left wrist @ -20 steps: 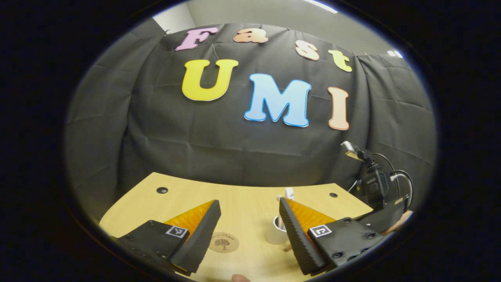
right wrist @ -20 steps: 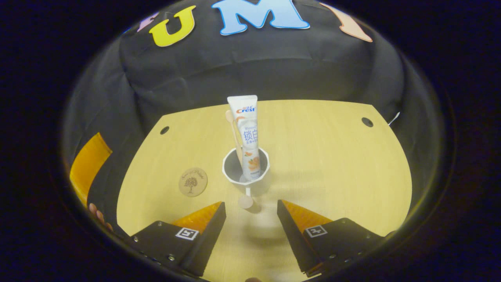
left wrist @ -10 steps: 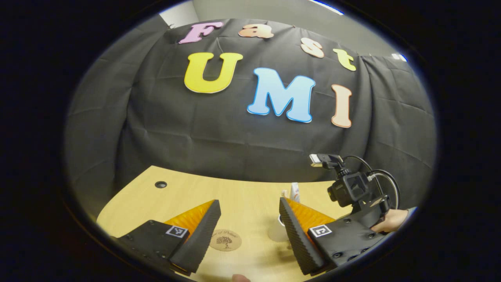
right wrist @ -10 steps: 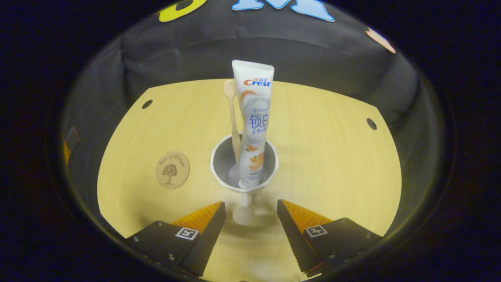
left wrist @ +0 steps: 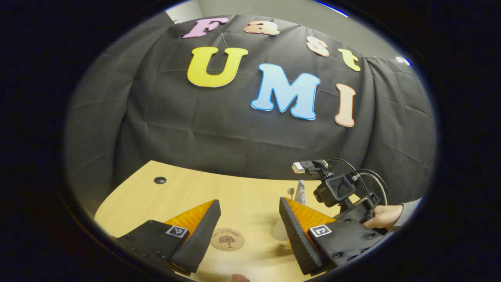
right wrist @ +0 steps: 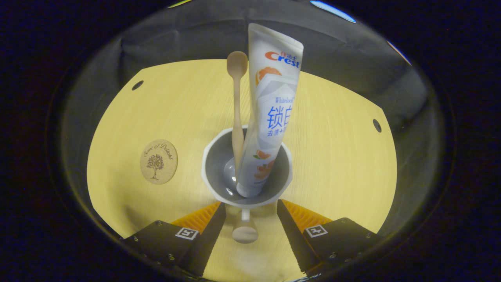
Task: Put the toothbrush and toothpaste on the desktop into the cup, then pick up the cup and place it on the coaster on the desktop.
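Note:
In the right gripper view a white cup [right wrist: 219,164] stands on the wooden desktop [right wrist: 332,156]. A toothpaste tube [right wrist: 274,117] and a wooden toothbrush [right wrist: 237,109] stand upright inside it. My right gripper [right wrist: 250,207] is open, its fingers on either side of the cup's handle [right wrist: 244,232], just short of the rim. The round cork coaster [right wrist: 158,161] lies to the cup's left. In the left gripper view my left gripper [left wrist: 248,203] hangs open above the desk with nothing in it; the coaster [left wrist: 227,239] lies below it, and the cup [left wrist: 278,232] is partly hidden by its right finger.
In the left gripper view a hand [left wrist: 385,216] holds the other gripper, whose camera mount [left wrist: 338,188] with cables sits at the right by the cup. Small round holes [right wrist: 377,125] mark the desk's far corners. The black cloth wall rises behind the desk.
My right gripper has come forward and down to the cup, so the handle now lies between its fingers. In the left gripper view it has moved left toward the cup.

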`<state>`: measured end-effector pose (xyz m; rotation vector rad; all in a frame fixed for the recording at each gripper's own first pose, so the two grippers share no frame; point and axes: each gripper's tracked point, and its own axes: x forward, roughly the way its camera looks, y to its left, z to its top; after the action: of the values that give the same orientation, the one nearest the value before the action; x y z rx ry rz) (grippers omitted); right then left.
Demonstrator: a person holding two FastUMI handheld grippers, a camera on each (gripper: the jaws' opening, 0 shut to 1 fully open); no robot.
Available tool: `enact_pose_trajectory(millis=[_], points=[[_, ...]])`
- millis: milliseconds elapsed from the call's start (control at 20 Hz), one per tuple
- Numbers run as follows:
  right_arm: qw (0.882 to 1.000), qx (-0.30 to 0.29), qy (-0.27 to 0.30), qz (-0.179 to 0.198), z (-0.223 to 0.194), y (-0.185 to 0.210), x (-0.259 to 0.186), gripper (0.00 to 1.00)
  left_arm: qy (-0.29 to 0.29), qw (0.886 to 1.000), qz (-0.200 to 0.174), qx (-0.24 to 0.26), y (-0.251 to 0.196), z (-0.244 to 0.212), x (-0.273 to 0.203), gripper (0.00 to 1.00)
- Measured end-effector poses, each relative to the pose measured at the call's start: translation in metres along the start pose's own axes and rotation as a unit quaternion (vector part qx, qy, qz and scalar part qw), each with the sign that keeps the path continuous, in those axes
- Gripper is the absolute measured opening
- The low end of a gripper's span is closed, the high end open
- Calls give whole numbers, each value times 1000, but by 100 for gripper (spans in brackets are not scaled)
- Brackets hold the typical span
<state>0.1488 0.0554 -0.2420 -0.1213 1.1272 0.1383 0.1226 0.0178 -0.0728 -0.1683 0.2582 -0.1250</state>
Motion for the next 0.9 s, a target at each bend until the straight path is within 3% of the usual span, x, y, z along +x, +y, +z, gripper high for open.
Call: enact_pose_trajectory(millis=[150, 300, 350, 400, 450, 500, 600, 650, 700, 850, 900], points=[[1000, -2, 17, 2, 1, 2, 8, 83, 3, 1000, 0, -3, 2, -2, 3, 100], [999, 2, 38, 11, -5, 7, 16, 80, 2, 1000, 2, -2, 6, -1, 5, 97], [999, 2, 40, 8, -5, 6, 18, 76, 1, 1000, 4, -2, 7, -1, 5, 97], [999, 2, 41, 4, -5, 4, 19, 63, -1, 1000, 5, -2, 10, 0, 6, 100], [999, 3, 43, 5, -5, 4, 20, 57, -1, 1000, 6, -2, 11, 0, 6, 100], [999, 5, 47, 5, -6, 4, 20, 57, -1, 1000, 7, -3, 12, 0, 6, 97], [998, 29, 53, 15, -7, 6, 24, 32, 0, 1000, 10, -5, 16, -2, 6, 96], [998, 33, 53, 18, -6, 7, 25, 27, 0, 1000, 11, -7, 18, -3, 6, 100], [998, 36, 50, 19, -6, 6, 21, 30, 1, 1000, 12, -9, 19, -3, 7, 100], [999, 27, 38, 22, -3, 5, 21, 29, 1, 1000, 14, -11, 23, -6, 8, 97], [999, 28, 34, 18, -3, 4, 22, 22, 1, 1000, 15, -11, 24, -6, 8, 97]])
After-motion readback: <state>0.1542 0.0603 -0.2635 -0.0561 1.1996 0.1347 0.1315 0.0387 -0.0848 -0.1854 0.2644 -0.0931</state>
